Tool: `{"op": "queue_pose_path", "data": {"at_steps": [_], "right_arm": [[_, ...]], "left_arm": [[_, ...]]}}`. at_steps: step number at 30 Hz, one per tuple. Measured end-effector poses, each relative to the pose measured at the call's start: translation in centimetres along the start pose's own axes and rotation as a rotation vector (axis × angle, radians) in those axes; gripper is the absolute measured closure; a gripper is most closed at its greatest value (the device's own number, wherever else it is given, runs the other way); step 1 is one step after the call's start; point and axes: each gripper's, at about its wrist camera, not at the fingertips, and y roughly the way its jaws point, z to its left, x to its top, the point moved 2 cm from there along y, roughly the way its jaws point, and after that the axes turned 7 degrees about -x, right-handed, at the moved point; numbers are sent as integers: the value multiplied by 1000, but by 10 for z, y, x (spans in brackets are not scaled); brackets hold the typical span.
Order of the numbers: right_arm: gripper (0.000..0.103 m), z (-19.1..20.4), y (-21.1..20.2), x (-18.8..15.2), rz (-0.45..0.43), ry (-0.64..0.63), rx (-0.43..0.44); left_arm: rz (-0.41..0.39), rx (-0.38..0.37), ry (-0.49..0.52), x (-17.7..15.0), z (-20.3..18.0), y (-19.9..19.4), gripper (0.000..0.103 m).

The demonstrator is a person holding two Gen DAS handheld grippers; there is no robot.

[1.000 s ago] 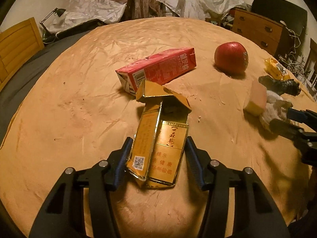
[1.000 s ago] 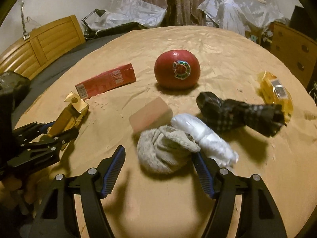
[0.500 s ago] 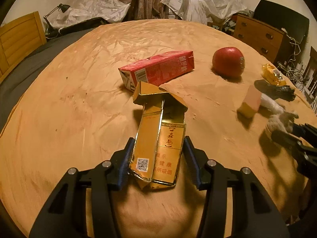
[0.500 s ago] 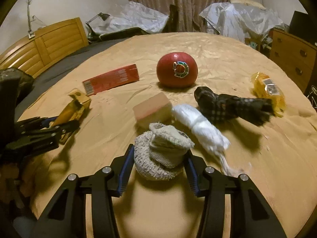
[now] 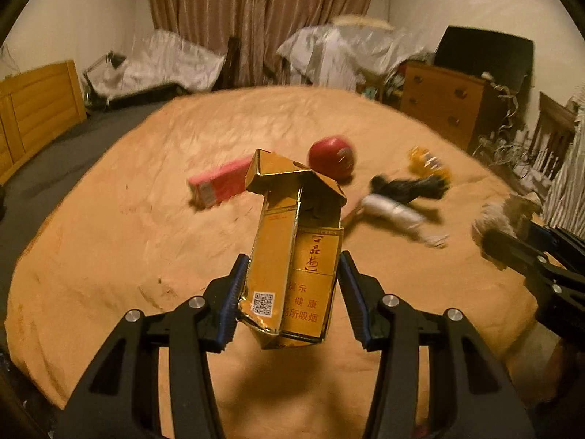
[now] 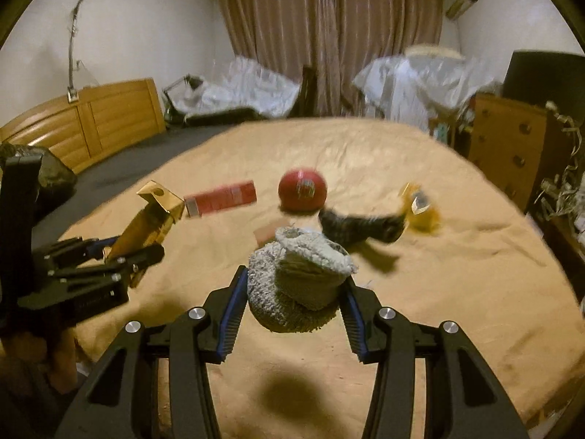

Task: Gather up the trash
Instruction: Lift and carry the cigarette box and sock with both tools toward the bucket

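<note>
- The bed (image 5: 109, 241), under its wrinkled tan cover, carries everything; I see no bin or bag for the trash in either view, so I cannot tell where my loads are headed.
- My judgement of progress: two items are picked up and clear of the cover, nothing is dropped off yet, and several things are left lying there.
- Left gripper (image 5: 290, 285): its fingers pinch the lower sides of the torn gold carton (image 5: 292, 256), which stands up from the grip with its flap open, its shadow on the cover below.
- Right gripper (image 6: 294, 303): its fingers are pressed against both sides of the grey knitted bundle (image 6: 292, 285), held off the cover above its own shadow.
- Both grippers point forward and somewhat downward, side by side, the left one visible at the left edge of the right wrist view.
- Left on the bed: the red carton (image 5: 219, 184) lying flat, and near it the red ball (image 5: 331, 155), which may not be trash at all.
- Further right, blurred: a dark cloth item (image 6: 362, 225), a white roll (image 5: 398, 216) just beside it, and a yellow wrapper (image 6: 420, 205).
- A small pinkish block (image 6: 268, 234) peeks out behind the grey bundle.
</note>
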Motion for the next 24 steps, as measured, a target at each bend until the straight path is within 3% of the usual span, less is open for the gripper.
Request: {"op": "queue_pose_path", "data": {"at_steps": [10,24], "right_arm": [[53,-13,-91,16,-183,43,-56],[53,-25,-136,17,-225,56,-82]], "left_arm": [[-197,30,42,17,-49,-61,55],[-228,17,48,28,-70,-76,55]]}}
